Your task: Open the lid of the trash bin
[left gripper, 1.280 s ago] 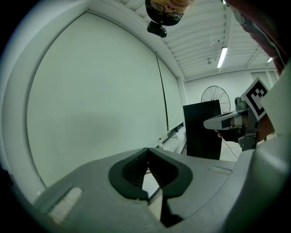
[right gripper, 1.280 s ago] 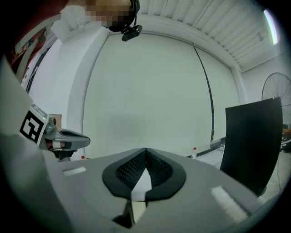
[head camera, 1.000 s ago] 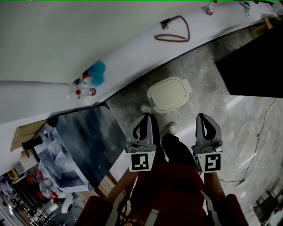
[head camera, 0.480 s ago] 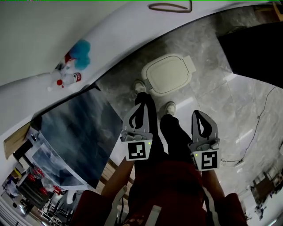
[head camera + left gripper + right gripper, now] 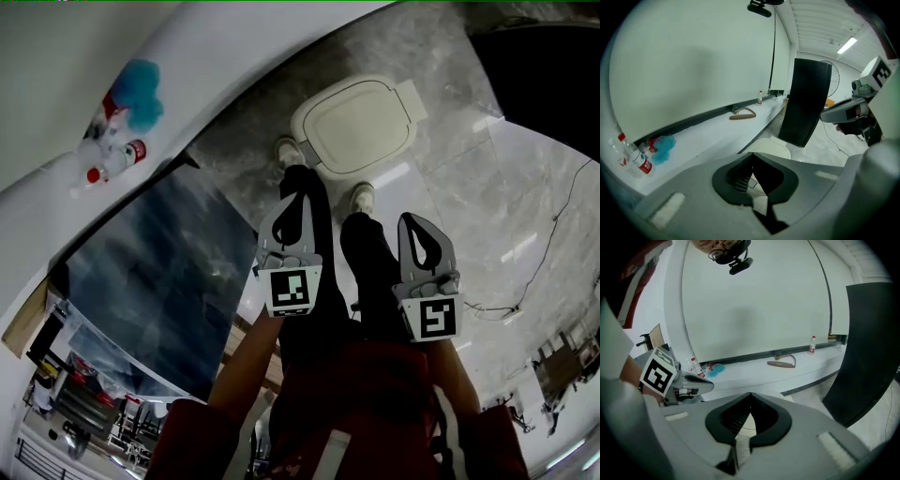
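Observation:
The trash bin (image 5: 354, 125) stands on the grey marble floor with its cream lid down, just beyond the person's shoes. It also shows as a pale lid (image 5: 771, 147) past the left jaws, and a sliver of the lid (image 5: 786, 397) shows in the right gripper view. My left gripper (image 5: 298, 195) hangs above the legs, short of the bin, its jaws closed tip to tip on nothing. My right gripper (image 5: 412, 218) is level with it to the right, also shut and empty. Neither touches the bin.
A white ledge (image 5: 216, 75) along the wall carries bottles (image 5: 111, 157) and a blue cloth (image 5: 142, 84). A brown strap (image 5: 743, 114) lies farther along it. A tall black panel (image 5: 805, 101) stands right of the bin. A dark picture board (image 5: 155, 272) leans at the left. A cable (image 5: 553, 244) trails across the floor.
The head view has tilted down and closed in: the bin now looks larger and sits higher in the frame. Both grippers stay shut, side by side, slightly nearer the bin.

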`<move>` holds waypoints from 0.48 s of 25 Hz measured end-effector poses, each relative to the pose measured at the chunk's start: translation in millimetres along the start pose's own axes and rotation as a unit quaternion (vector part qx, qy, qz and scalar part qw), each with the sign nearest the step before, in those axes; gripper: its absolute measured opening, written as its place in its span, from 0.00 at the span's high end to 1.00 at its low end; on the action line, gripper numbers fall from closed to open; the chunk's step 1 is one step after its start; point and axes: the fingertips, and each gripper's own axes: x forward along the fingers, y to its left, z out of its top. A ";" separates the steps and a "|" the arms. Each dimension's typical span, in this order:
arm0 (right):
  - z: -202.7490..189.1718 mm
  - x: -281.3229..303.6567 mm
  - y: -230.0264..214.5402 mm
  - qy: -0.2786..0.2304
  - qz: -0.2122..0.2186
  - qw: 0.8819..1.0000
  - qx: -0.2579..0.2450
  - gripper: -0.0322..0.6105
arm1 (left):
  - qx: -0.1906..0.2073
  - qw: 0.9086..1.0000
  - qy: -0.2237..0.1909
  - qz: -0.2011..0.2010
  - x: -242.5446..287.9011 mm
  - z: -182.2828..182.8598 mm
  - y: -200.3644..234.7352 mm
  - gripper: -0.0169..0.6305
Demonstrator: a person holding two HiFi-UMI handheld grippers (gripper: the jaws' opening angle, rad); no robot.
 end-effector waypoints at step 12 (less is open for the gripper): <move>-61.2 38.8 19.2 0.082 0.020 0.996 -0.001 0.95 | 0.007 0.997 0.068 -0.023 55.4 -64.1 5.2 0.97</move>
